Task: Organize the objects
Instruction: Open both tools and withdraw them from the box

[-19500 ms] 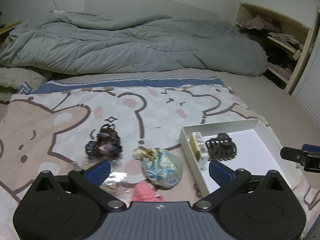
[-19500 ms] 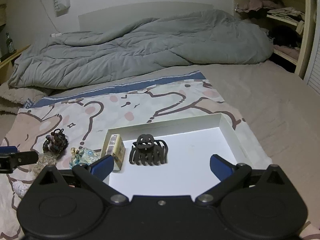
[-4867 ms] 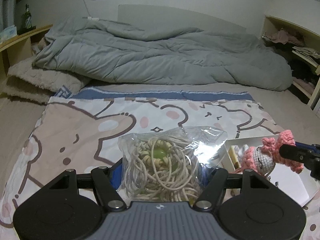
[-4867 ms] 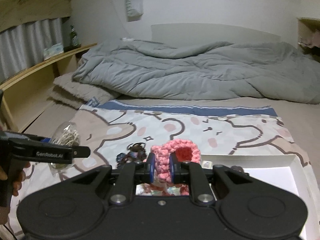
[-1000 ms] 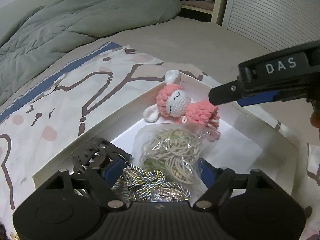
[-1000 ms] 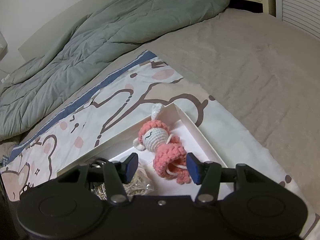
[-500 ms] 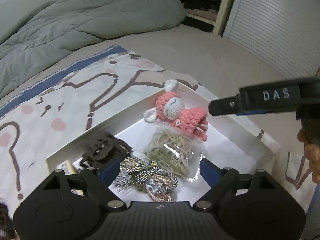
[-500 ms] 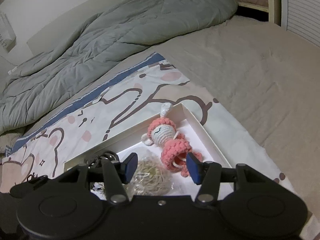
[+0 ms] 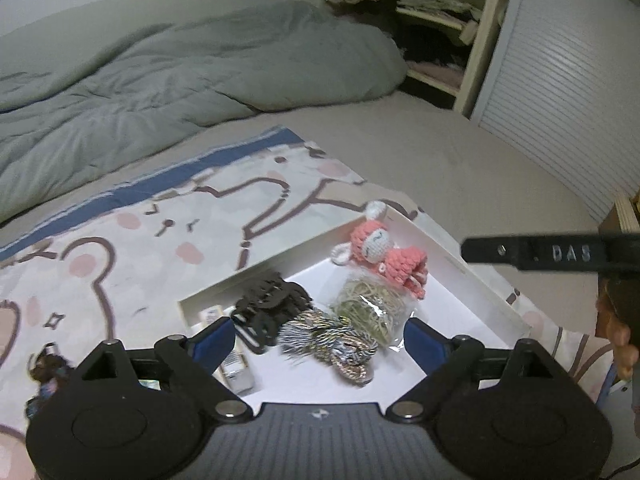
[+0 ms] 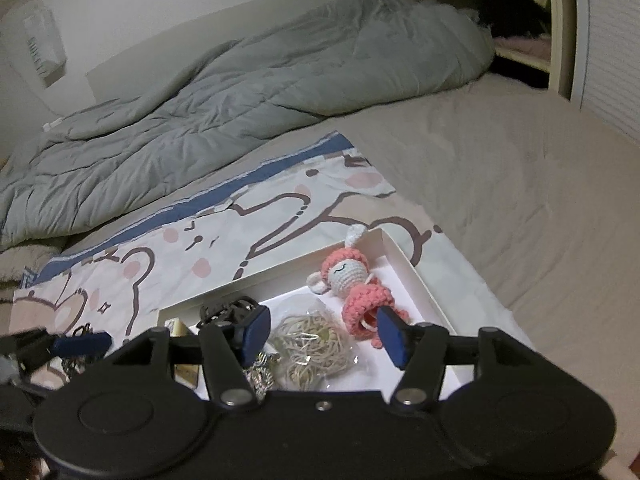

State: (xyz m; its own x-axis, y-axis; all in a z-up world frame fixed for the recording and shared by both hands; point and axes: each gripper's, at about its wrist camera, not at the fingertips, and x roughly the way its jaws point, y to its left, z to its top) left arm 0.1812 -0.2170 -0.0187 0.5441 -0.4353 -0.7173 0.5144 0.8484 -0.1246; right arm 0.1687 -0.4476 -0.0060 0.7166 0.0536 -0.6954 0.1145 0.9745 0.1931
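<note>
Both claws are seen released above a white box [image 9: 480,288], and each pair of jaws is opening with nothing pressed between the pads. The left gripper [image 9: 316,340] hangs over the near part of the box; in its view a striped, twisted cord bundle [image 9: 332,340] lies between the blue fingers but is not touched by them. Just beyond the bundle a clear bag of pale elastic bands [image 9: 370,308] is laid flat, and to its left a black claw hair clip [image 9: 272,308] rests beside a small carton [image 9: 236,364] at the box's end wall. The right gripper [image 10: 324,334] is held over the same bag, with a pink crocheted doll [image 10: 356,284] lying at the far corner of the box, touching the bag. The box sits on a cartoon-bear printed sheet [image 9: 120,248]. A dark scrunchie [image 9: 48,376] is left on the sheet, outside the box. A grey duvet [image 10: 240,92] is heaped beyond.
</note>
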